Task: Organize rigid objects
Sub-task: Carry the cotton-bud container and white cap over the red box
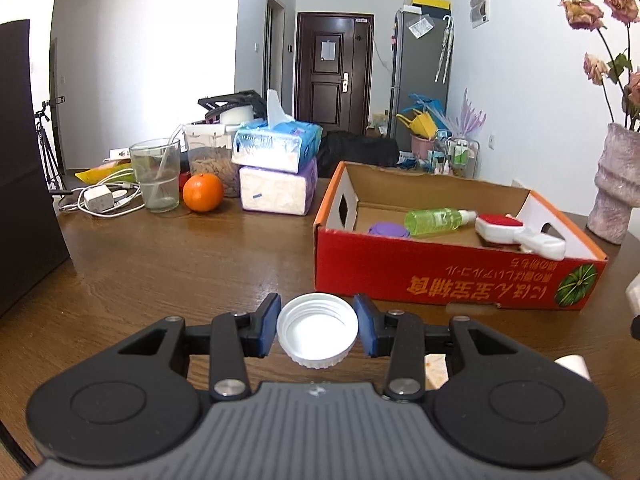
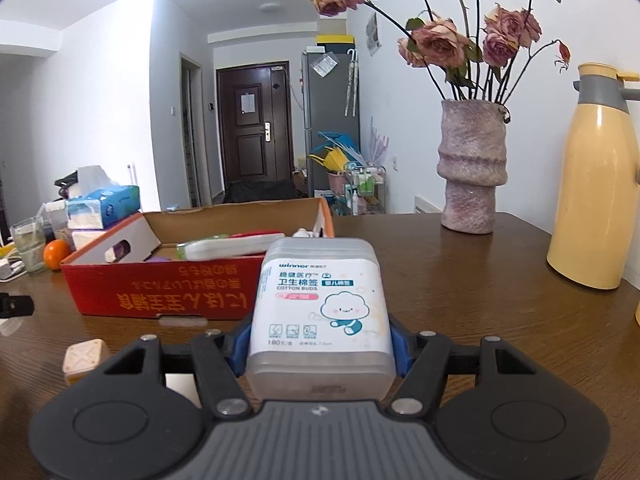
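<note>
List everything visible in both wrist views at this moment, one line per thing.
white cap: 1, white, between the left gripper's pads
cotton buds box: 1, translucent with white label, held in the right gripper
cardboard box: 1, red outside, on the table
spray bottle: 1, green, lying in the cardboard box
purple lid: 1, in the cardboard box
brush: 1, red and white, in the cardboard box
orange: 1, beside the glass
glass: 1, clear, far left
tissue packs: 2, stacked
vase: 1, pinkish, holding dried roses
thermos jug: 1, yellow, far right
wooden cube: 1, pale, near table edge
left gripper: 1, black, blue pads
right gripper: 1, black, blue pads
</note>
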The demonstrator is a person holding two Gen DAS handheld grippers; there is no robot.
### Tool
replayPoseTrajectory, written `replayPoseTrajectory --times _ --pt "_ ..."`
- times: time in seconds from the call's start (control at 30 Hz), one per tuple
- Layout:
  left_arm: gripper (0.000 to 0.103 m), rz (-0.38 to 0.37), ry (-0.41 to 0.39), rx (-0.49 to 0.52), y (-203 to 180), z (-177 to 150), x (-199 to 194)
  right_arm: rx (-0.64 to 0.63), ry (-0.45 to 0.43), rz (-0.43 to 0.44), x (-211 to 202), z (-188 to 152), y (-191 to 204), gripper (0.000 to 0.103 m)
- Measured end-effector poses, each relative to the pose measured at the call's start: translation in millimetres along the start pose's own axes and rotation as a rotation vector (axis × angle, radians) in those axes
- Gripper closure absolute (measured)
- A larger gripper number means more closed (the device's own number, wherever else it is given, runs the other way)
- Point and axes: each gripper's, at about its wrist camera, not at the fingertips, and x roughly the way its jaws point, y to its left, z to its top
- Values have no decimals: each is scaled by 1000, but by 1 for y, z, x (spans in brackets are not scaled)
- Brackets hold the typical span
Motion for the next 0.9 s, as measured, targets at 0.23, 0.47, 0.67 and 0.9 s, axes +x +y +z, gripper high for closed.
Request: replayPoseTrajectory --times 0.23,0.47,0.67,0.9 --pt "62 -25 -10 7 -11 7 -6 -2 -13 37 -4 7 11 39" --pt "62 -48 -28 20 -24 19 -9 -6 -29 62 -5 16 23 39" --pt "62 -67 -45 28 -37 31 -8 -17 -42 81 -2 26 34 40" --pt "62 -92 -62 19 -54 45 0 -24 -59 99 6 36 46 39"
